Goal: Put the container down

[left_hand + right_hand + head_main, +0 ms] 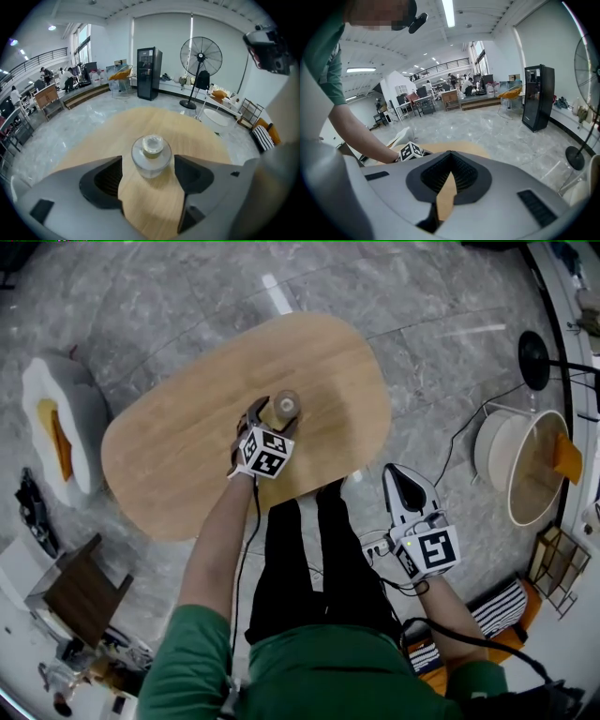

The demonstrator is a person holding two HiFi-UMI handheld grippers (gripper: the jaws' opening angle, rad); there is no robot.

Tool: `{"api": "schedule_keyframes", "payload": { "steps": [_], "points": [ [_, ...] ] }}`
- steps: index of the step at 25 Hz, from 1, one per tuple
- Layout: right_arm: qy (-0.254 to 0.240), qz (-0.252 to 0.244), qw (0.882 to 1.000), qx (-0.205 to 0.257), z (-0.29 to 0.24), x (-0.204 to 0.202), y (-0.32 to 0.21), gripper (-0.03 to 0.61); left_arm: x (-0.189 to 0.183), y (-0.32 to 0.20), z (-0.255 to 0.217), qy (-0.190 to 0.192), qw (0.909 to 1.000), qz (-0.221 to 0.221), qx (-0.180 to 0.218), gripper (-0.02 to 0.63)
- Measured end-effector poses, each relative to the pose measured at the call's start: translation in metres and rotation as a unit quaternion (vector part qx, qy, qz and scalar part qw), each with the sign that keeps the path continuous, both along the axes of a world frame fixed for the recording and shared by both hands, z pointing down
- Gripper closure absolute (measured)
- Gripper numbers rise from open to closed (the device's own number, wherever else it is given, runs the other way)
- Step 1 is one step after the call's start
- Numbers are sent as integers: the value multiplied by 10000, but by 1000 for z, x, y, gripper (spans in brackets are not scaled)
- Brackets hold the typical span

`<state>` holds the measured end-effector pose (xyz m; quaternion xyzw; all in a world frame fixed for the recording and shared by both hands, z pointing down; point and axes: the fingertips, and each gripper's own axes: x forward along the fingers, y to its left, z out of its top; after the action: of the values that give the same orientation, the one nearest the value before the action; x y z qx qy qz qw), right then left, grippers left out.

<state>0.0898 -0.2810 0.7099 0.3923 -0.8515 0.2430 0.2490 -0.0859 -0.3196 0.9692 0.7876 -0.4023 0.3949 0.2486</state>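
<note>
On the table (187,456), the container (151,156) stands upright inside the released left tool (148,163); right tool (448,154) clenched, empty.

Left arm (217,540) is reaching forward, bare forearm stretching out nearly straight from a green sleeve. Left gripper (274,418) is pointing away from the body, marker cube facing up. Its jaws are standing apart, flanking the container (151,154). Right arm (450,615) is hanging bent at the person's side. Right gripper (401,474) is idling low beside the right leg and aiming forward, jaws pressing together at the tips with nothing between them.
</note>
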Motion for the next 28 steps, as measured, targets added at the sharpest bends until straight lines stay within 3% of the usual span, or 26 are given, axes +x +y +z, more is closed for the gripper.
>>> {"api": "schedule_keyframes", "payload": {
  "steps": [5,9,10,11,12,13,15,23,28],
  "points": [
    [-159,9,9995,290,-34,-20,-5,565,-30,12,-66,-2,9983,-491,312,272],
    [-310,87,9981,534,-63,-35,-11,565,-45,22,-146,361,9928,-930,668,273],
    [-351,89,9976,595,-72,-39,-13,565,-46,25,-168,468,9913,-973,755,295],
    [-396,84,9970,663,-84,-42,-15,565,-47,27,-192,565,9897,-1003,848,368],
    [-440,79,9963,740,-96,-46,-18,565,-48,30,-215,652,9879,-1045,942,491],
    [-485,78,9954,824,-110,-49,-20,565,-48,32,-239,741,9855,-1117,1040,542],
    [-587,95,9930,1020,-141,-55,-25,565,-50,35,-290,961,9783,-1309,1288,574],
    [-1003,110,9793,1756,-257,-59,-34,565,-39,38,-487,1649,9344,-1761,2621,580],
    [-914,-115,9757,1988,-303,-56,-10,565,-26,58,-553,1689,9216,-1859,2960,580]
  ]
}}
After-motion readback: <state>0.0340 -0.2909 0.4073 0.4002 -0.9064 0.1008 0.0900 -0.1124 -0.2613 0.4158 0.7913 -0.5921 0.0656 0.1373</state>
